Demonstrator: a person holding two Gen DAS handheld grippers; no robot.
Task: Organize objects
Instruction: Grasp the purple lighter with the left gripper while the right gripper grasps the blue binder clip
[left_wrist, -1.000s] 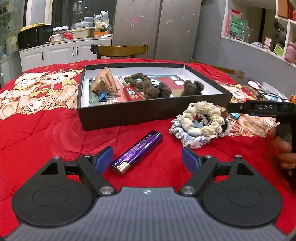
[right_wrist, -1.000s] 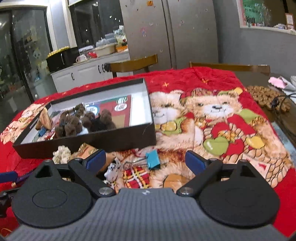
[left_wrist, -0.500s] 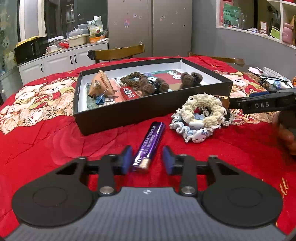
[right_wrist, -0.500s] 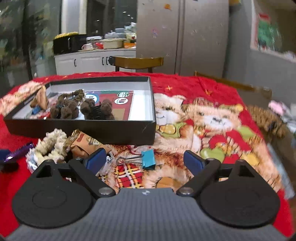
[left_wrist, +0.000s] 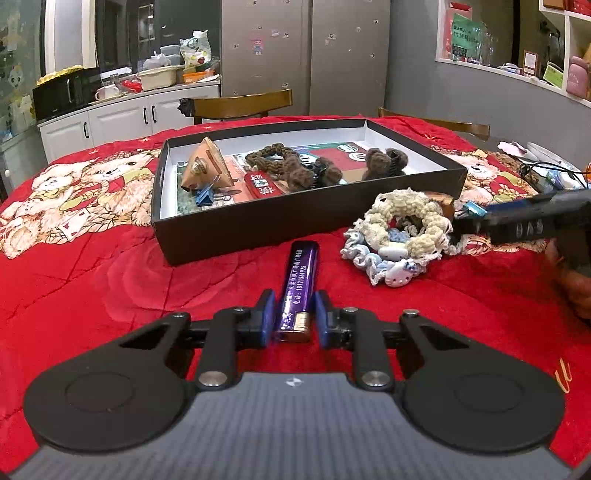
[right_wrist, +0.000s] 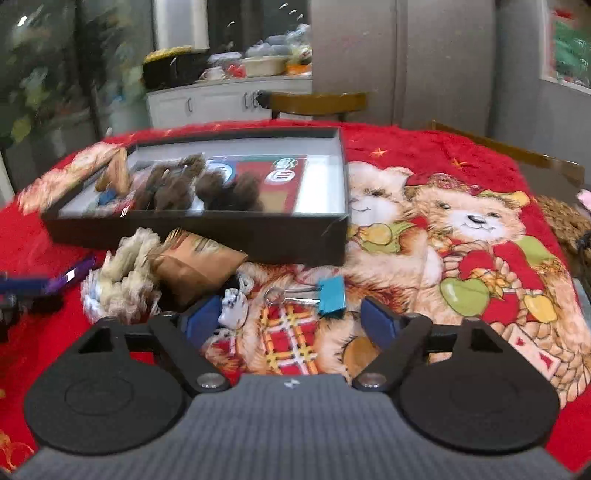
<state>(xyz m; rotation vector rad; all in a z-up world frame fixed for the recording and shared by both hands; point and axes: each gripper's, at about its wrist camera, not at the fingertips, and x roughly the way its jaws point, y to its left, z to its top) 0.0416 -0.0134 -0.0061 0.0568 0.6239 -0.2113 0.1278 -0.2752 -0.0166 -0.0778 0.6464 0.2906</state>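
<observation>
Left wrist view: left gripper (left_wrist: 291, 317) jaws just closed on purple lighter (left_wrist: 298, 284), lying on tabletop before black box (left_wrist: 295, 218). Step: pickup. Next: lift, carry into box. Right gripper (right_wrist: 291, 321) jaws open, closing around blue binder clip (right_wrist: 331, 296).

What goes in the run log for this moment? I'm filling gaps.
left gripper: jaws just closed, shut on purple lighter | right gripper: open, closing, near blue binder clip | black box: partly filled

This is a home kitchen. A big fridge (left_wrist: 306, 55), white cupboards (left_wrist: 122, 122) with a microwave (left_wrist: 66, 92) on top, wooden chairs (left_wrist: 240, 105) and a teddy-bear cloth (left_wrist: 74, 184) on the tabletop show it.
</observation>
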